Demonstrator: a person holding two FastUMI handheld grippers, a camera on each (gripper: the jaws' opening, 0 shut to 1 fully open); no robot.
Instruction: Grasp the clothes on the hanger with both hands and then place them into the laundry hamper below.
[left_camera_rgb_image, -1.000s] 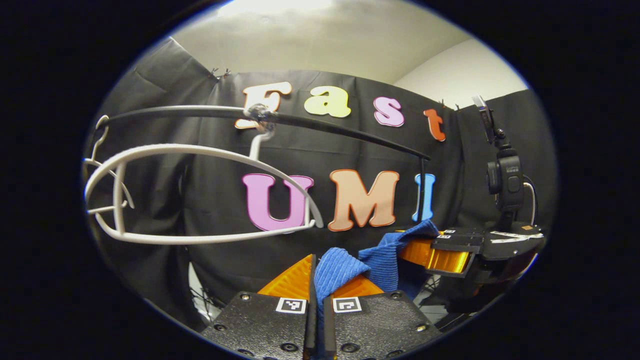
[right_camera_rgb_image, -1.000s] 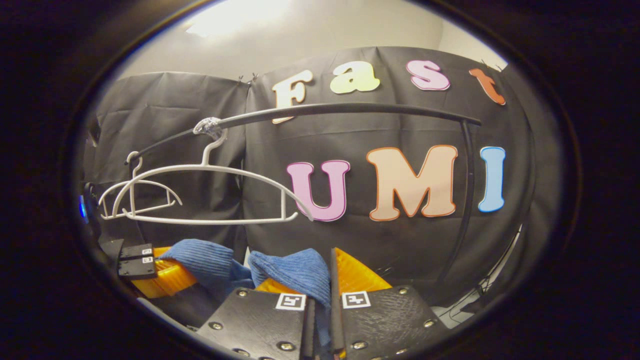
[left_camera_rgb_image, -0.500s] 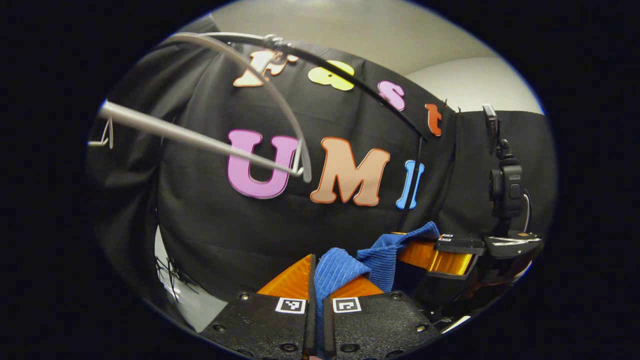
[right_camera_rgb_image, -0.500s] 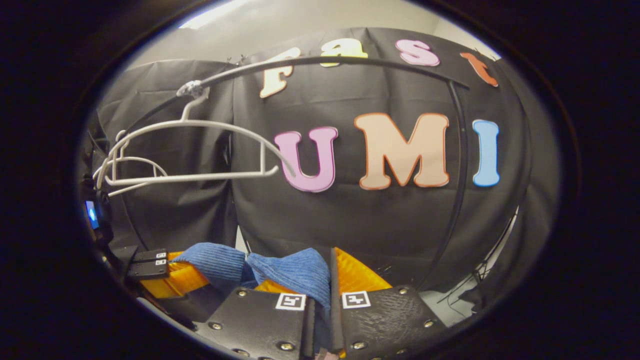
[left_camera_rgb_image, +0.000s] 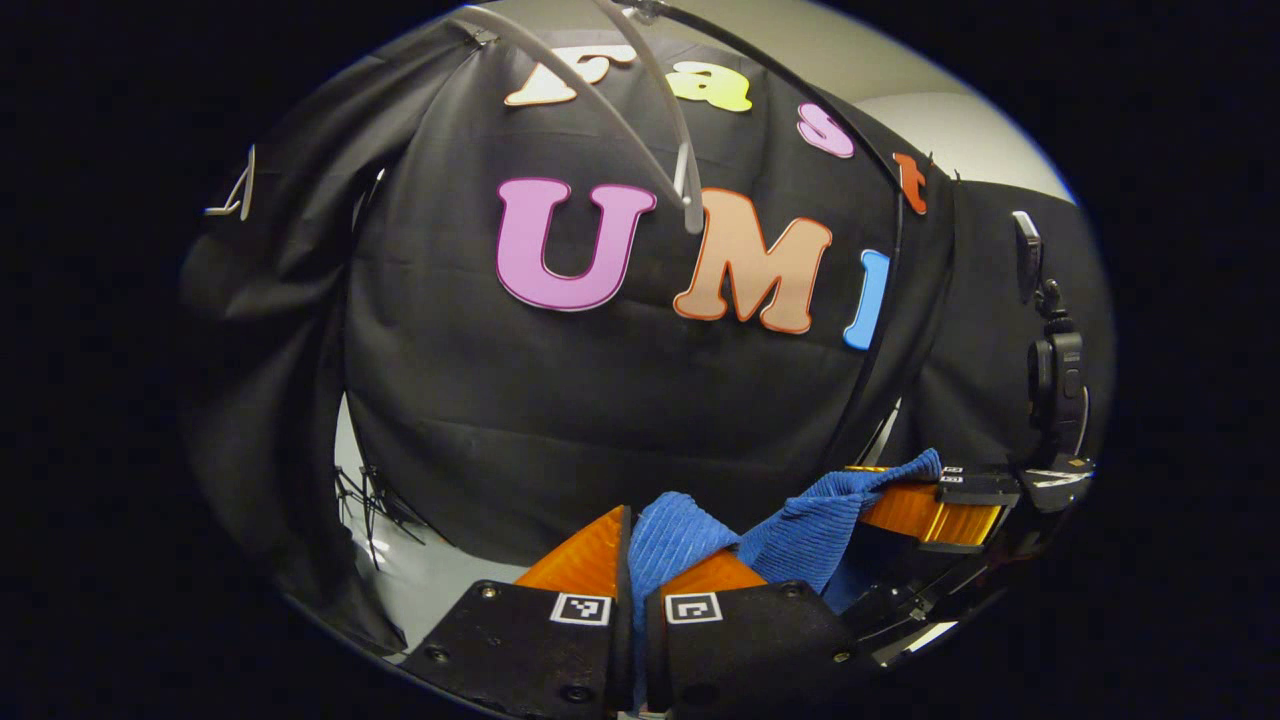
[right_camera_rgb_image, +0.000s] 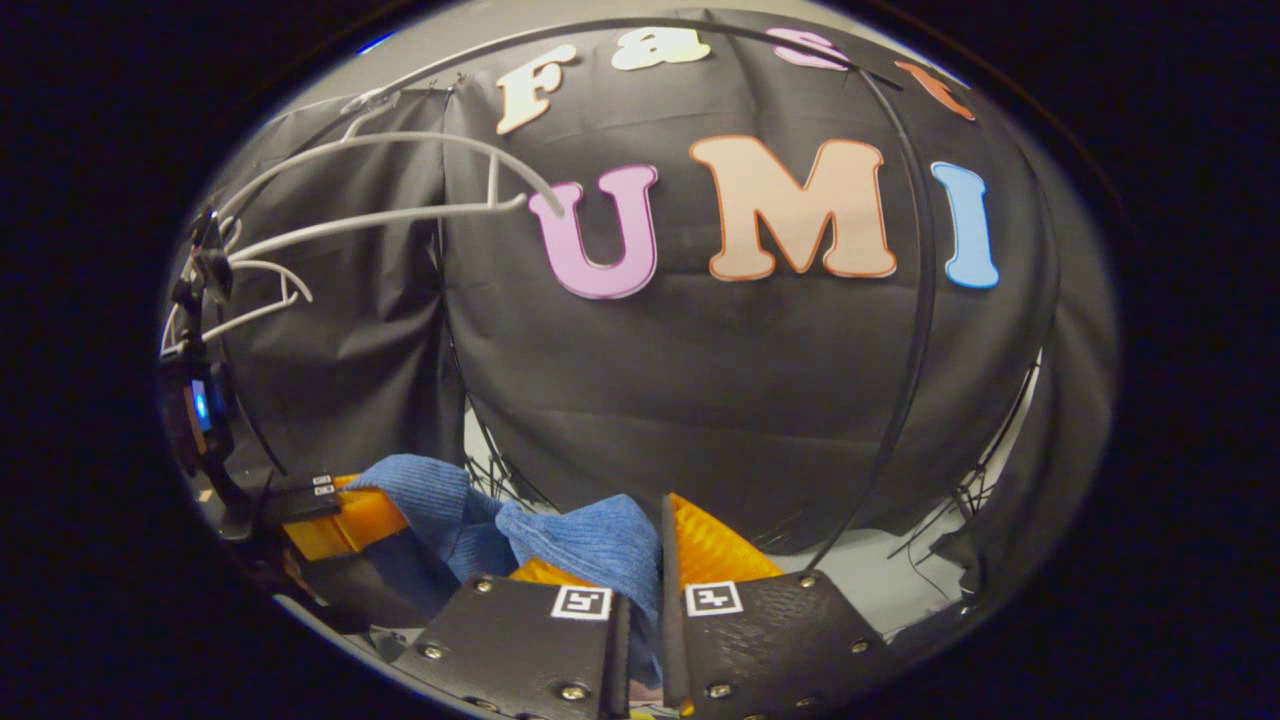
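Blue cloth (left_camera_rgb_image: 672, 540) pinched by both hand-held grippers, left (left_camera_rgb_image: 633, 560); right (right_camera_rgb_image: 655, 560), hanger (right_camera_rgb_image: 380, 205) above

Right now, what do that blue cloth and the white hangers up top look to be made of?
Blue cloth: soft ribbed knit, matte, likely cotton or fleece; fine ridges show where it bunches. White hangers: probably moulded plastic, smooth with a slight sheen, thin rounded bars.

blue cloth (left_camera_rgb_image: 690, 535): its lower part is hidden behind the left claw (left_camera_rgb_image: 630, 560); in the right gripper view it drops out of sight behind the right claw (right_camera_rgb_image: 640, 560).
white hanger (right_camera_rgb_image: 400, 190): its far end is lost at the left edge.
rail (right_camera_rgb_image: 915, 300): foot cut off below.
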